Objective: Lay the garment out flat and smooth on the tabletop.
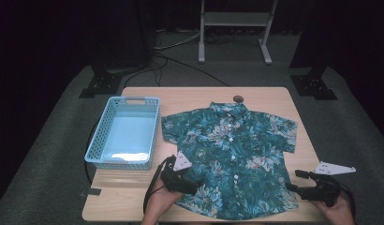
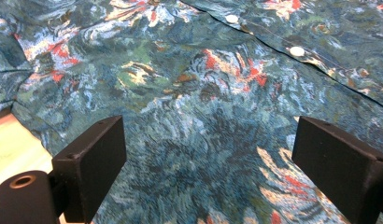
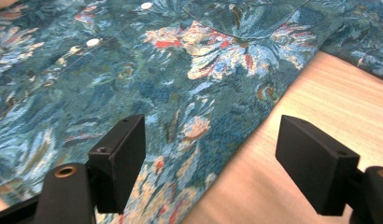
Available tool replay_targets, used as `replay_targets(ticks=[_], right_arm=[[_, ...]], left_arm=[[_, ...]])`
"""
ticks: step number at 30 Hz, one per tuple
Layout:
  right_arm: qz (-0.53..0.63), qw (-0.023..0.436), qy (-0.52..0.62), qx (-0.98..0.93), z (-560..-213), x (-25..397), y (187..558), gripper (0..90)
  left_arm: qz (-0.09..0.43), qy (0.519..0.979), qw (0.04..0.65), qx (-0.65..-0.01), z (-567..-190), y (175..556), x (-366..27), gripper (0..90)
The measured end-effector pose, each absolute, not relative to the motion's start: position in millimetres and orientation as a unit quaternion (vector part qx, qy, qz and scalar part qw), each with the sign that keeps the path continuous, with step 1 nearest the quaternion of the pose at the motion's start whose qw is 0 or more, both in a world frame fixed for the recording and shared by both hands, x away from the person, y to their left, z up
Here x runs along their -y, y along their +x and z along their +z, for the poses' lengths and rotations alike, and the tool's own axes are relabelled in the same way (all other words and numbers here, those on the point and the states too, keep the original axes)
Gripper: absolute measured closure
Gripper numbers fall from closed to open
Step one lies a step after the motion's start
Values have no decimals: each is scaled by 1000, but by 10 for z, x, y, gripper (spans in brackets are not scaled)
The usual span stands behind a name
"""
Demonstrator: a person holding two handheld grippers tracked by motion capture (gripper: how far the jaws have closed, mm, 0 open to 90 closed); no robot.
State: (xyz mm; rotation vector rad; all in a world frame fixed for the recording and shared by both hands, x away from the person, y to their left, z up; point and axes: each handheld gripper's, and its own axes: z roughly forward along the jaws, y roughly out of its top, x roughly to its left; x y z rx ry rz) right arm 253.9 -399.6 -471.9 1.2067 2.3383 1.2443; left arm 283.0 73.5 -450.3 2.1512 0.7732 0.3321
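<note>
Table (image 1: 134, 197) holds a floral shirt (image 1: 230, 154) spread flat and buttoned beside an empty blue basket (image 1: 100, 136); folding appears not yet begun. Left gripper (image 1: 192, 186) and right gripper (image 1: 293, 186) sit at its hem corners, jaws apart, gripping nothing.

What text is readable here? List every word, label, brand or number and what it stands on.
None can be read: the floral shirt carries only pattern and buttons, and the blue basket, the wooden table and both grippers show no legible markings.
</note>
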Motion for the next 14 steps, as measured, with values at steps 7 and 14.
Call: replay_targets(ticks=[7, 14], right_arm=[[416, 124, 407, -803, -4725, 4004, 2420, 241], [428, 133, 407, -796, -4715, 4036, 2397, 241]], left_arm=[[130, 852, 406, -303, -4484, 2783, -758, 94], [115, 848, 417, -306, -4479, 2783, -765, 94]])
